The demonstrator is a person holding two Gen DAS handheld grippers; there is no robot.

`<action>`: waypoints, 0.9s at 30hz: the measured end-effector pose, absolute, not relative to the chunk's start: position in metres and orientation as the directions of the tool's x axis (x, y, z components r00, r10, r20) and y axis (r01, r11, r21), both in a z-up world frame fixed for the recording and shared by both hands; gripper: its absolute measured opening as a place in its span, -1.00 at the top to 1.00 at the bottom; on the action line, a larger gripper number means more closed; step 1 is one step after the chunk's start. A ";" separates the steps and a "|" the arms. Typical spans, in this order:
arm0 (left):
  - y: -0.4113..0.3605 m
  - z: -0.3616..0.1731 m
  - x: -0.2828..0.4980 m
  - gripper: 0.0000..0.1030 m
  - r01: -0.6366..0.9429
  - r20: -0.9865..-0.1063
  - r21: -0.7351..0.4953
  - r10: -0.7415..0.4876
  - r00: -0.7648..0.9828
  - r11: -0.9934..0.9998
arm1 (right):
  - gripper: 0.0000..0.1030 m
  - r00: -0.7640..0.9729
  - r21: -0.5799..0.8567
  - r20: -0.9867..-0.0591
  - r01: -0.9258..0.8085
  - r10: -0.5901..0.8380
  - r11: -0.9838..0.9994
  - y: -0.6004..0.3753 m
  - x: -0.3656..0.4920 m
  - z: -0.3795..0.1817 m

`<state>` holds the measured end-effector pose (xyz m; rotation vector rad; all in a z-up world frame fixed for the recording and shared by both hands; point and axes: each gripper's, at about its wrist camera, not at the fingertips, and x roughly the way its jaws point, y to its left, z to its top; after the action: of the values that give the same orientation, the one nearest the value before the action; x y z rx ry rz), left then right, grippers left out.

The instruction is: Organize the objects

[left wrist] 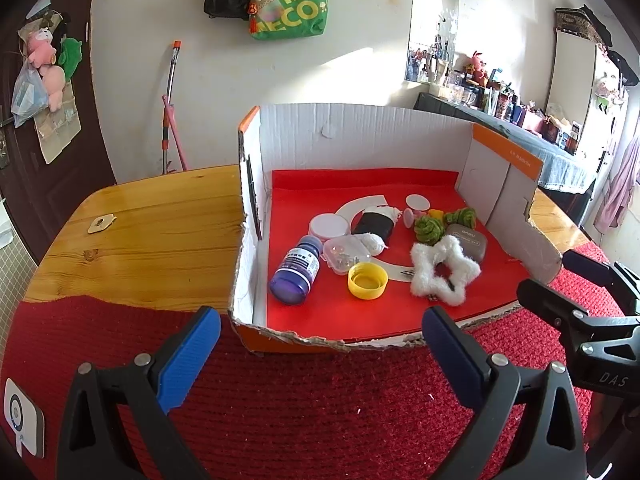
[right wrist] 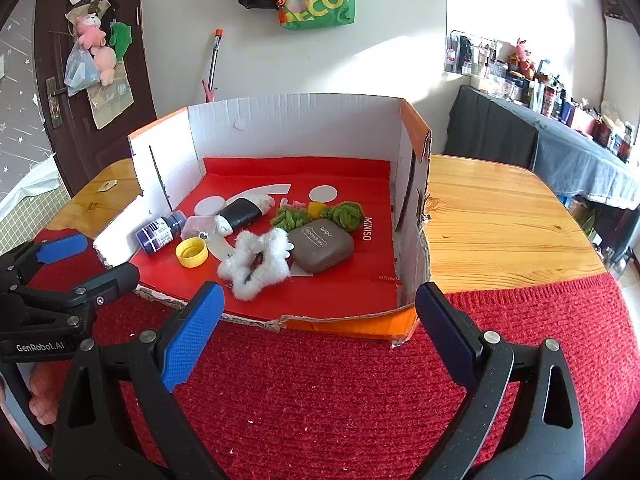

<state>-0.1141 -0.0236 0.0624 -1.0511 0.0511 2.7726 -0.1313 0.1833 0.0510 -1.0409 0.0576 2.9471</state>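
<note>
Both jaws gape wide and empty, left gripper (left wrist: 320, 340) and right gripper (right wrist: 316, 316) hovering just outside the torn front of the cardboard box (left wrist: 360, 128), likely because everything, yellow cap (left wrist: 367, 280) included, sits inside it

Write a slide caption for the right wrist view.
Open right gripper faces a cardboard box of small objects.

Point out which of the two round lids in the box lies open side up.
The yellow lid near the box's torn front edge: its hollow inside faces up. The white lid behind it shows a flat closed top.
</note>
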 end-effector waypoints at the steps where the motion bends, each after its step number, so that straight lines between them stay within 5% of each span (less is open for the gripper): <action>1: -0.023 0.063 -0.114 -0.99 -0.178 -0.660 -0.029 0.153 -0.736 -0.984 | -0.90 -0.778 0.030 -0.628 -0.027 0.002 -0.999 0.183 -0.131 0.051; 27: -0.024 0.060 -0.102 -1.00 -0.187 -0.675 -0.022 0.153 -0.722 -0.982 | -1.00 -0.791 0.043 -0.611 0.006 -0.031 -0.999 0.179 -0.117 0.061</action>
<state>-0.1017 -0.0240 0.0602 -1.0741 0.0701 2.7553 -0.1167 0.1786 0.0610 -1.0205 0.0617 2.9911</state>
